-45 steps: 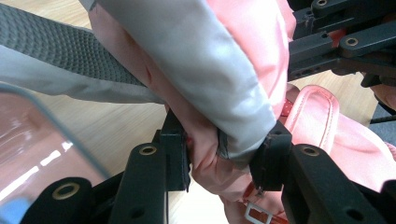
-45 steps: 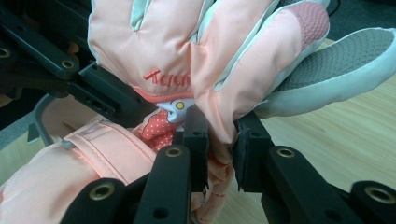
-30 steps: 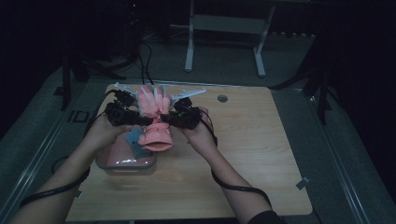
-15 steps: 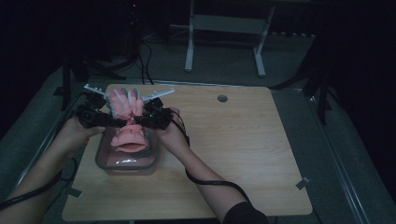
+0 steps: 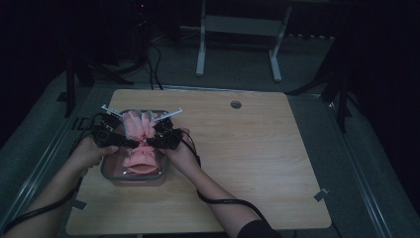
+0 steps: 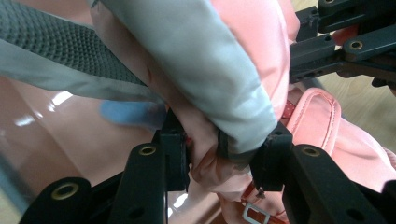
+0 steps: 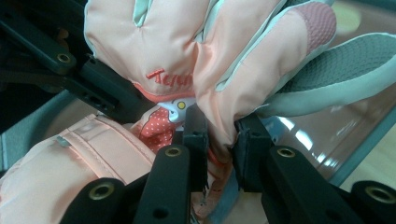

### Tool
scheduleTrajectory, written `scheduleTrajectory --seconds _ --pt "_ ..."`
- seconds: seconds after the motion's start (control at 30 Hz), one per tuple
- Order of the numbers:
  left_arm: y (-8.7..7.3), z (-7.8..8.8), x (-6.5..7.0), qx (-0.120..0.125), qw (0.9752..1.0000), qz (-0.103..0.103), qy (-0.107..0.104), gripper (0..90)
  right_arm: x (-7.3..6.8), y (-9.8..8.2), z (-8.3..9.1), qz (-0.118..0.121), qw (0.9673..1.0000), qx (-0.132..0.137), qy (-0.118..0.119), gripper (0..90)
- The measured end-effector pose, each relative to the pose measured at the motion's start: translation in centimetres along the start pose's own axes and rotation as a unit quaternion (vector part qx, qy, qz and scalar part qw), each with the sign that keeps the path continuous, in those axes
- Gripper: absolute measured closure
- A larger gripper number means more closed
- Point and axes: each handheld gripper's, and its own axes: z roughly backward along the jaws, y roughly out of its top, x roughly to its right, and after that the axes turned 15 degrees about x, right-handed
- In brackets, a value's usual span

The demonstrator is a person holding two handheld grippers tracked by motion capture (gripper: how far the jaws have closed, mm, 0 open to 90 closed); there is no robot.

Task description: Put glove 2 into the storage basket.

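Note:
A padded pink glove [image 5: 140, 144] with grey trim hangs between my two grippers, low over a clear plastic container [image 5: 115, 179] at the table's left. My left gripper [image 5: 130, 144] pinches the glove's left side and my right gripper [image 5: 151, 143] its right side. In the left gripper view the jaws are shut [image 6: 219, 154] on a fold of the glove [image 6: 224, 56], with the container's floor [image 6: 70, 135] below. In the right gripper view the jaws [image 7: 219, 140] clamp the glove [image 7: 154, 42] near its red lettering, and its cuff [image 7: 70, 158] hangs down. The container's rim [image 7: 369, 135] shows at the right.
The wooden table [image 5: 257, 158] stretches to the right of the container, with a round grommet hole [image 5: 236, 104] near its far edge. A black cable [image 5: 223, 201] trails along the right forearm. A white stand [image 5: 237, 29] is on the floor beyond the table.
Both hands have carried the glove leftward and down, from above the table beside the container to low over the container. Both grips are unchanged.

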Motion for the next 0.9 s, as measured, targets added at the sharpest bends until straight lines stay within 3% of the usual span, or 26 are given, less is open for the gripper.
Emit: scheduleTrajectory --seconds 0.27,0.67,0.77,0.9 --pt "-0.8 -1.0 -0.6 -0.012 0.9999 0.0 -0.002 62.0 0.0 -1.0 -0.8 0.006 0.9996 -0.027 -0.009 75.8" --pt "-1.2 -2.0 -1.4 -0.029 0.9992 0.026 0.01 59.0 -0.2 -0.7 -2.0 0.023 0.9974 -0.063 -0.029 72.6" --pt "-1.2 -1.9 -1.5 -0.027 0.9992 0.024 0.018 55.8 0.0 -0.6 -2.0 0.022 0.9973 -0.064 -0.028 66.9" --pt "-1.4 -1.9 -1.6 -0.014 0.999 0.028 0.031 50.7 0.4 -0.1 -1.5 0.028 0.9982 -0.047 -0.024 55.2"
